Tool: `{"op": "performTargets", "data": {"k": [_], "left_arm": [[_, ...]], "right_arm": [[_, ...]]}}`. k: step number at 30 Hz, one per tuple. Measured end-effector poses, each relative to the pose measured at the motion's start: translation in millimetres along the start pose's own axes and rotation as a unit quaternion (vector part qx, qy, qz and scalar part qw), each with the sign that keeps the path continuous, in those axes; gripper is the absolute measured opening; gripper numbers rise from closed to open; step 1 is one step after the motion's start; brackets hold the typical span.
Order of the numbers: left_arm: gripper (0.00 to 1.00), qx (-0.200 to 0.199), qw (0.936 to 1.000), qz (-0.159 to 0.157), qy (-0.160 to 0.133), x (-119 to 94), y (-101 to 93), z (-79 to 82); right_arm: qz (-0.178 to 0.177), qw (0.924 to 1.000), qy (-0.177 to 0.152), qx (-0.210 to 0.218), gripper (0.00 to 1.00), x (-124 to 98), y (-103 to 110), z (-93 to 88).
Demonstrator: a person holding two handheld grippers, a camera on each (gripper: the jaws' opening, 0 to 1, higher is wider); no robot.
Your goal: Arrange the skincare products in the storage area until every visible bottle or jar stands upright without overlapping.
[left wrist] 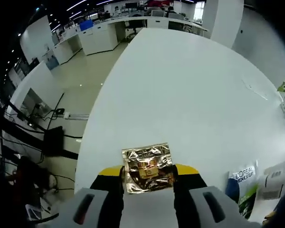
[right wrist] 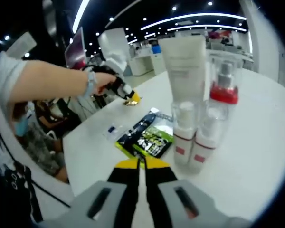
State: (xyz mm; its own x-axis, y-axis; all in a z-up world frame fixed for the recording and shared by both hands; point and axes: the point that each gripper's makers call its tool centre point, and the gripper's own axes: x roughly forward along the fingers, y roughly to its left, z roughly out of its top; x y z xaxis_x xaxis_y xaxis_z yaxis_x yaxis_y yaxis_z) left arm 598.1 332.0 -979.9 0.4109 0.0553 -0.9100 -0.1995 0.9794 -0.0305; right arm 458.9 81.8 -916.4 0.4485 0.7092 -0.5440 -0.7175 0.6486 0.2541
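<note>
Right now, gold foil sachet (left wrist: 147,168) pinched between jaws of left gripper (left wrist: 148,176), held just above white table (left wrist: 190,95), near its edge. At 3–4 o'clock in left gripper view: blue L'Oreal pack (left wrist: 241,178) and a white box (left wrist: 278,179), lying on tabletop.

Right gripper view: right gripper (right wrist: 143,166) clenched, jaws pressed together, nothing between. Just past tips, dark/green sachet (right wrist: 148,134) flat on table. At 1–2 o'clock, upright group: two small clear-capped bottles w/ red bands (right wrist: 192,142), touching side by side; tall white tube (right wrist: 184,66) behind; red-collared pump bottle (right wrist: 223,85) beside tube. At 10–11 o'clock, person's hand (right wrist: 102,81) w/ other gripper, gold sachet at its tip.
</note>
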Motion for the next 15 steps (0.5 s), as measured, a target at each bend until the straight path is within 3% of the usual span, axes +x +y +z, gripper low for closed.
{"op": "performTargets", "data": {"k": [10, 13, 15], "left_arm": [[0.41, 0.024, 0.9996, 0.0, -0.017, -14, 1.7, -3.2], [0.41, 0.042, 0.9983, -0.005, -0.04, -25, -0.3, -2.7], [0.41, 0.055, 0.996, -0.01, -0.069, -37, -3.4, -1.0]], "right_arm": [[0.002, 1.0, -0.006, -0.001, 0.03, -1, -1, 2.9], [0.007, 0.9999, -0.013, 0.001, 0.03, -1, 1, 6.5], [0.012, 0.9997, -0.022, 0.005, 0.03, -2, 3, 10.4]]}}
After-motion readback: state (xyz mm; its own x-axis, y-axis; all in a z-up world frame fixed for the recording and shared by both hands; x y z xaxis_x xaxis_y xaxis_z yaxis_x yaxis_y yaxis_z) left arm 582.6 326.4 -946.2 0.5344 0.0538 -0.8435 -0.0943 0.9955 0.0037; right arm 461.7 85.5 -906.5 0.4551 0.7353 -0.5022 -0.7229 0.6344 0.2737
